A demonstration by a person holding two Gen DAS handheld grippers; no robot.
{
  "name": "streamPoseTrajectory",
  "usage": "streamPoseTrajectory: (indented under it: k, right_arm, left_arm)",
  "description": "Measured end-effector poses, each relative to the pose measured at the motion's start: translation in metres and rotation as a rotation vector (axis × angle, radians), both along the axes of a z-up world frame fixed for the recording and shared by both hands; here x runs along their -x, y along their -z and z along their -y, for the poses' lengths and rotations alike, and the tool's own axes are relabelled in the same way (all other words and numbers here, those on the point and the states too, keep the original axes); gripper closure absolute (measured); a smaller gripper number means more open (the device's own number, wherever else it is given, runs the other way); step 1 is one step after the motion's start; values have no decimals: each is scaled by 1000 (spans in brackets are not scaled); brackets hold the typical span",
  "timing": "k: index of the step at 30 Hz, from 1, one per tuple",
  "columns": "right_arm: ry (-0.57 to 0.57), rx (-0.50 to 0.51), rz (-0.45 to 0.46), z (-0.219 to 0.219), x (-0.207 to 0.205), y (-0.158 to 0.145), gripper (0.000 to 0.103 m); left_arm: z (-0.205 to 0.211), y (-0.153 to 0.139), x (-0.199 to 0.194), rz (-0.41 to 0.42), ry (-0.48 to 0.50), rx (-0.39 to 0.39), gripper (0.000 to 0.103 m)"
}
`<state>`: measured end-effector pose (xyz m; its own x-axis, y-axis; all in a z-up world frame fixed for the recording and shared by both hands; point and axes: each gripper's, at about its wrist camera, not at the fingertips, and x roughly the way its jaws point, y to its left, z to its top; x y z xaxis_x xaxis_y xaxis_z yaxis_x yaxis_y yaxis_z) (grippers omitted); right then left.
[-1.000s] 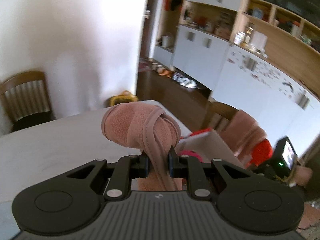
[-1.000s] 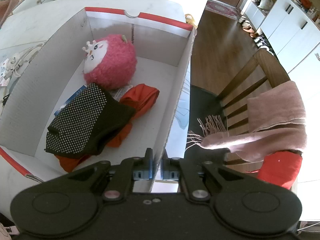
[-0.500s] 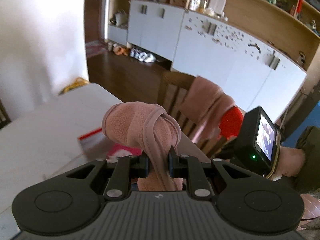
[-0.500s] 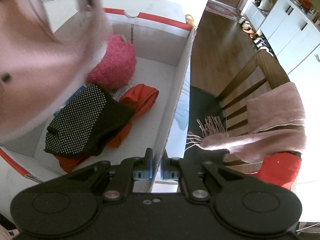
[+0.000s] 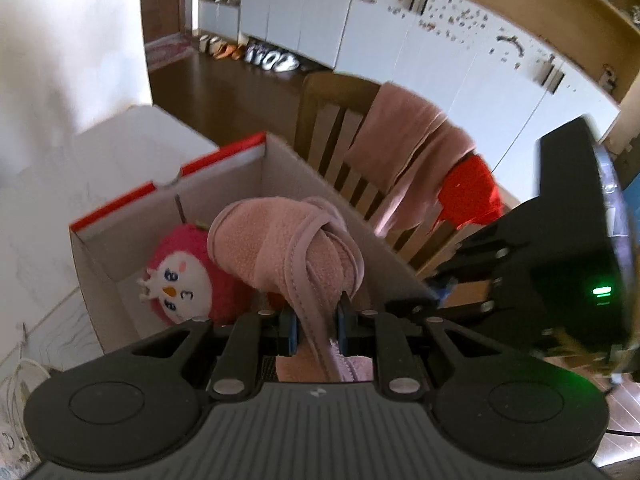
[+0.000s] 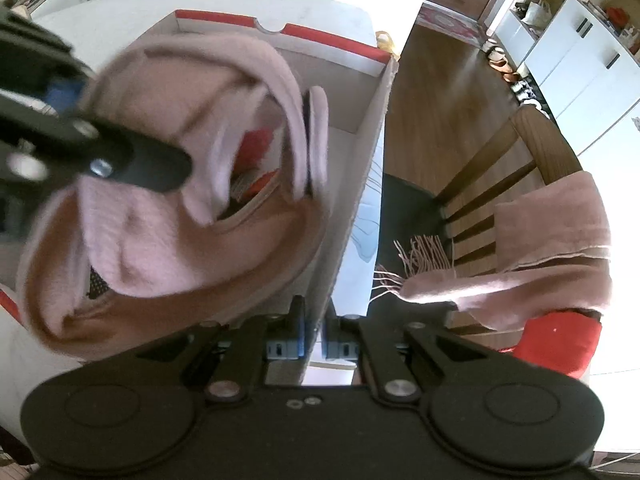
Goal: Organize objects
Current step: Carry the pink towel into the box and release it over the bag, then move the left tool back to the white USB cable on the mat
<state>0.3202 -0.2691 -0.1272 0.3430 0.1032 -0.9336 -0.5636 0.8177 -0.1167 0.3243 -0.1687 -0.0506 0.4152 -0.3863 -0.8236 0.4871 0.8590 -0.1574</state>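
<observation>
My left gripper (image 5: 314, 328) is shut on a pink fleece garment (image 5: 280, 248) and holds it over the open cardboard box (image 5: 120, 264) with the red rim. A pink plush owl (image 5: 180, 284) lies inside the box. In the right wrist view the pink garment (image 6: 160, 208) hangs blurred over the box and hides most of its contents. My right gripper (image 6: 314, 326) is shut on the box's near side wall (image 6: 356, 184).
The box stands on a white table (image 5: 52, 200). A wooden chair (image 6: 500, 160) with a pink scarf (image 6: 552, 248) and a red item (image 6: 556, 340) stands beside the table. White cabinets (image 5: 400, 40) line the far wall.
My left gripper has swung with the pink garment from above the table to over the box and tilted down. The right gripper has stayed clamped on the box wall.
</observation>
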Motion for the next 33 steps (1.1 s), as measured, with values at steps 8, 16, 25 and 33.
streamPoseTrajectory:
  k: [8,16,25,33]
  right_arm:
    - [-20,1,-2,0,0,0,97]
    - [-41,2,-2,-1,1,-1,97]
    - [-56,-7,-5,1,1,-2,96]
    - [-79,2,4,-1,2,-1,96]
  left_arm:
    - [8,24,-3,-51,10,-57,86]
    - [10,40,0,-81,-5,-100,58]
    - [-2,36,11,-63,-72,-99,32]
    - [-24,10,37,-14,-142,-52,32]
